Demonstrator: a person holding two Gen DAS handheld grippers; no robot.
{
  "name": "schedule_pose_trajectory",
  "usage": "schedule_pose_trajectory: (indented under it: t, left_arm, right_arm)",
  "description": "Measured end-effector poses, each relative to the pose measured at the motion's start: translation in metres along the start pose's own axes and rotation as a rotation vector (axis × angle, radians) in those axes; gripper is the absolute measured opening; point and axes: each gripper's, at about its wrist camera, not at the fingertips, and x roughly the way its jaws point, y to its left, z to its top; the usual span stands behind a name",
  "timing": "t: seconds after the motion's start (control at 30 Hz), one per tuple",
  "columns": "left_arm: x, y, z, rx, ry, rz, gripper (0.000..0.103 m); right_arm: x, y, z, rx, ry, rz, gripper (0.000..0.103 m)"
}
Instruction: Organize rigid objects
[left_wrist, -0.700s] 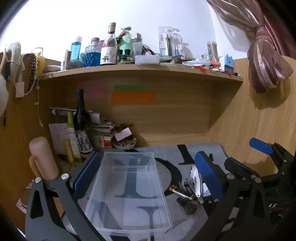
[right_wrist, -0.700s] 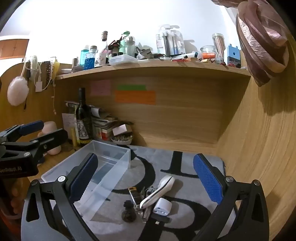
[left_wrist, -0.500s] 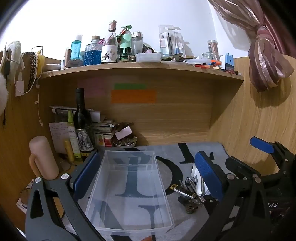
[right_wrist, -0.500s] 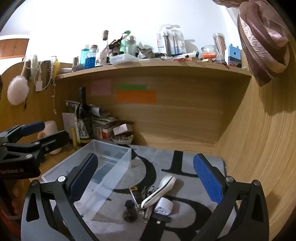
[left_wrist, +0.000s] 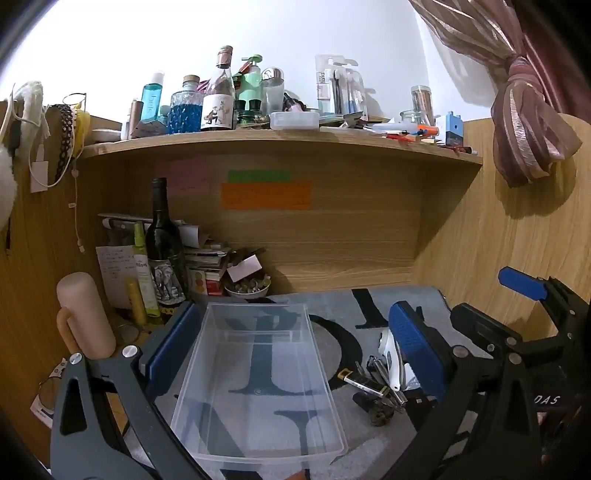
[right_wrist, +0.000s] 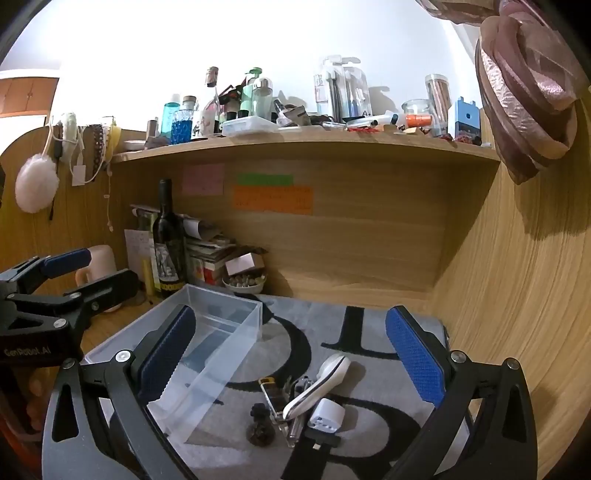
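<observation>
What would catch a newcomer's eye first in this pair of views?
The empty clear plastic rectangular bin on the grey lettered mat, framed by the open left hand-held gripper. Right of it lies a small pile of loose items, with a white curved handle on top, below the open right hand-held gripper. Above, a crowded wooden shelf.

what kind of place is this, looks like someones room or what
Most likely a desk nook in a bedroom or dorm. A wooden shelf is crowded with toiletry bottles, sticky notes are stuck to the back panel, and a tied-back curtain hangs on the right.
</observation>
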Motion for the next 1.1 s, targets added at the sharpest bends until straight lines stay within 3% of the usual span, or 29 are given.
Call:
schedule_pose_trajectory:
  t: [1.1]
  left_arm:
    - [-0.0003,-0.0064,-0.0001,0.002,0.010,-0.018,0.103]
  right_arm:
    - [-0.0049,0.0000,0.0052,0.002,-0.013,0.001,0.103]
